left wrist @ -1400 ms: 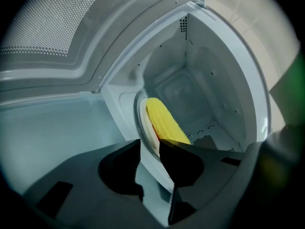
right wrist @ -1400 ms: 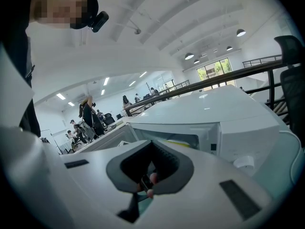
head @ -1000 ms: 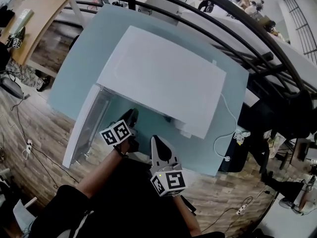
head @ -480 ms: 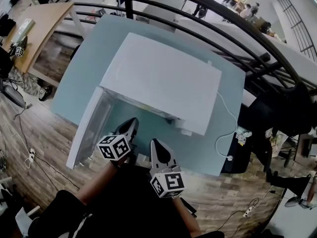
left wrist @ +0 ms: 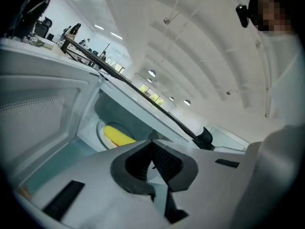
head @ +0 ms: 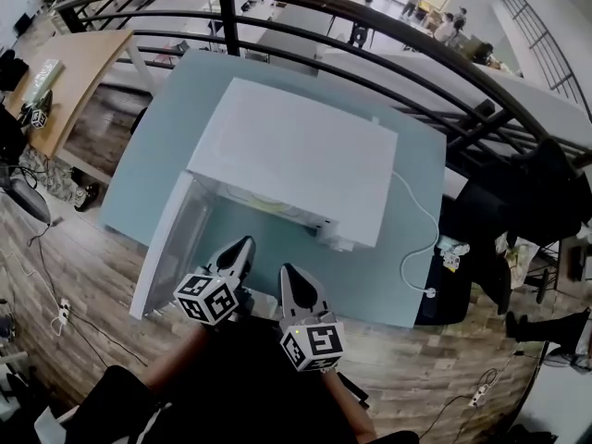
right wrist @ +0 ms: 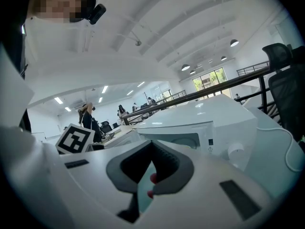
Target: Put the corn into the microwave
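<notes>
Two empty, jaws together: left gripper (head: 242, 246), right gripper (head: 289, 271), 6 o'clock of microwave (head: 296, 155) | corn (left wrist: 116, 136) lies inside, so placing looks done | door (head: 166, 243) open, 8 o'clock

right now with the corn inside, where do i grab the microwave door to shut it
Probably the free edge of the door, the end nearest you, coming from its outer left face with the left gripper. It stands swung wide open from the microwave, so that edge gives most leverage.
</notes>
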Tool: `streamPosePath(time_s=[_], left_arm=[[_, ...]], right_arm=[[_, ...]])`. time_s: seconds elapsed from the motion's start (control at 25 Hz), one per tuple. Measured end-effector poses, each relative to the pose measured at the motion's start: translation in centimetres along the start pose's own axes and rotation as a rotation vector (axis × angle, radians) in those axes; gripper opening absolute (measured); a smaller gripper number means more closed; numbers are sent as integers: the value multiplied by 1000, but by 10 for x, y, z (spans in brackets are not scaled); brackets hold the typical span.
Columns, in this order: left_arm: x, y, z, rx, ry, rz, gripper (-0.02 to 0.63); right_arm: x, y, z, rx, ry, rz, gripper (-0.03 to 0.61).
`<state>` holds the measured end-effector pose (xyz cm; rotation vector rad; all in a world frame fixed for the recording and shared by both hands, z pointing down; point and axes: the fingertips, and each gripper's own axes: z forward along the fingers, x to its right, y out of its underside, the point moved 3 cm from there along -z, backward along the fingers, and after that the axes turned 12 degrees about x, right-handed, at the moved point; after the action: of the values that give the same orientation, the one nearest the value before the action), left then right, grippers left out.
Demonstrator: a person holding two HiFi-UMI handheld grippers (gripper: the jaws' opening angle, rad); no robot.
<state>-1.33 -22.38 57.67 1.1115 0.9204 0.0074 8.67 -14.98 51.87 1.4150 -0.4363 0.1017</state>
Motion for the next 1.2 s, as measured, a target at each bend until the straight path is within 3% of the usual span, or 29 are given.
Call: streamPosePath(time_s=[0.36,0.84,1.2], left_arm=[[20,-34,-24,98,52,119,3],[37,-73,-46,192,90,367,3],[52,-99,-51,253,122,433,3]], right_arm=[[11,-16,-15,68,61,-28,8],[18,-53,-38,161,141,-90,9],[20,-74,-56,221,185,-145,9]])
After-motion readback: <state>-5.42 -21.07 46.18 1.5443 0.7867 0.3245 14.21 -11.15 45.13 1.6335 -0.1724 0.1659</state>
